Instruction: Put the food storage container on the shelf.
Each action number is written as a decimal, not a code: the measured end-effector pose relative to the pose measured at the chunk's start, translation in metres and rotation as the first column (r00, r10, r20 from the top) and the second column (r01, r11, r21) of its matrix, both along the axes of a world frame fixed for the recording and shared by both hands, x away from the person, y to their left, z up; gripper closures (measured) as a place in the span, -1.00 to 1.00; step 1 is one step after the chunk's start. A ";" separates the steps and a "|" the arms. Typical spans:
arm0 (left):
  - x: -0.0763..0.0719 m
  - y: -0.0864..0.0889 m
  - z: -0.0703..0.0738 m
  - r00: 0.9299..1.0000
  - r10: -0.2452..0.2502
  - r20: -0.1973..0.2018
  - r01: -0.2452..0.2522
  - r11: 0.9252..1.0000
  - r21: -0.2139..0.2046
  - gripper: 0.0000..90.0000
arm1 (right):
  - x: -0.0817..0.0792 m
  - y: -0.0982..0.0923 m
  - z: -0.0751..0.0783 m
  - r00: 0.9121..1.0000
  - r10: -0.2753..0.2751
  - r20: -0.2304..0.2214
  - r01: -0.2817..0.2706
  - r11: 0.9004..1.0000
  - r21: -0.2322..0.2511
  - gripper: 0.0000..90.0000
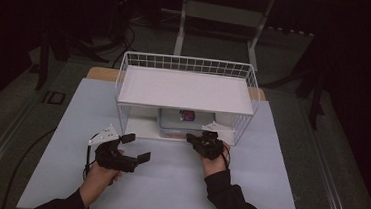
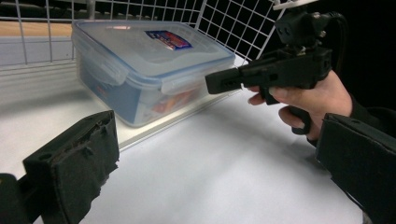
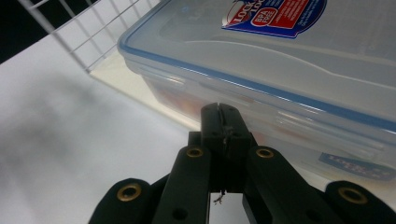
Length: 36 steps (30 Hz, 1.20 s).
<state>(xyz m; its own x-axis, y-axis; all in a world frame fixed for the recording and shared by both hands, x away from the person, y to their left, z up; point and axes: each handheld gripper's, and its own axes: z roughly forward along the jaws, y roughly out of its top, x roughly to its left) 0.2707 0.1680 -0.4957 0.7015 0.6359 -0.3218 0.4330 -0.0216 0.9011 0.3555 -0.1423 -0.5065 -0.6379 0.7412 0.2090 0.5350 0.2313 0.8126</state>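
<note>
Right gripper view: right gripper (image 3: 223,122) clenched empty at front latch of container (image 3: 289,70). Left gripper (image 1: 135,148) released, well apart. Best hooking latch squarely, without shoving box deeper under wire shelf (image 1: 185,87).

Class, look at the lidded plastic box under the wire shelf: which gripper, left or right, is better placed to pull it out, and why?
Probably the right gripper: its shut jaws point at the box front. The left gripper sits open, farther back.

Lid sticker (image 3: 275,13) on the clear plastic container (image 3: 299,84): "BPA FREE" legible in its red field; adjoining white brand lettering is cut off, unreadable.
</note>
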 end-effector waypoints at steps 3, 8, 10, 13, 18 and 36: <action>0.000 0.000 0.000 1.000 0.001 0.001 -0.001 1.000 0.001 -1.00 | 0.004 0.001 0.000 1.000 -0.017 -0.005 0.017 1.000 0.008 1.00; 0.000 0.000 0.000 1.000 0.000 0.005 0.000 1.000 0.005 -1.00 | 0.014 0.008 -0.001 0.999 -0.032 0.012 0.032 0.999 0.009 1.00; 0.000 0.000 0.000 1.000 0.003 0.010 -0.003 1.000 0.009 -1.00 | 0.016 0.010 -0.001 0.999 -0.038 0.005 0.038 0.999 0.020 1.00; 0.000 0.000 0.000 1.000 0.003 0.013 -0.003 1.000 0.006 -1.00 | 0.019 0.013 -0.001 1.000 -0.031 0.003 0.031 0.999 0.024 1.00; -0.001 0.000 0.001 1.000 0.004 0.016 -0.005 1.000 0.012 -1.00 | 0.014 0.018 -0.002 1.000 -0.005 0.001 0.005 0.999 0.033 0.67; -0.005 0.000 0.001 1.000 -0.010 0.026 0.010 1.000 0.015 -1.00 | -0.044 -0.007 -0.009 0.985 0.172 0.016 -0.172 0.982 0.074 -0.57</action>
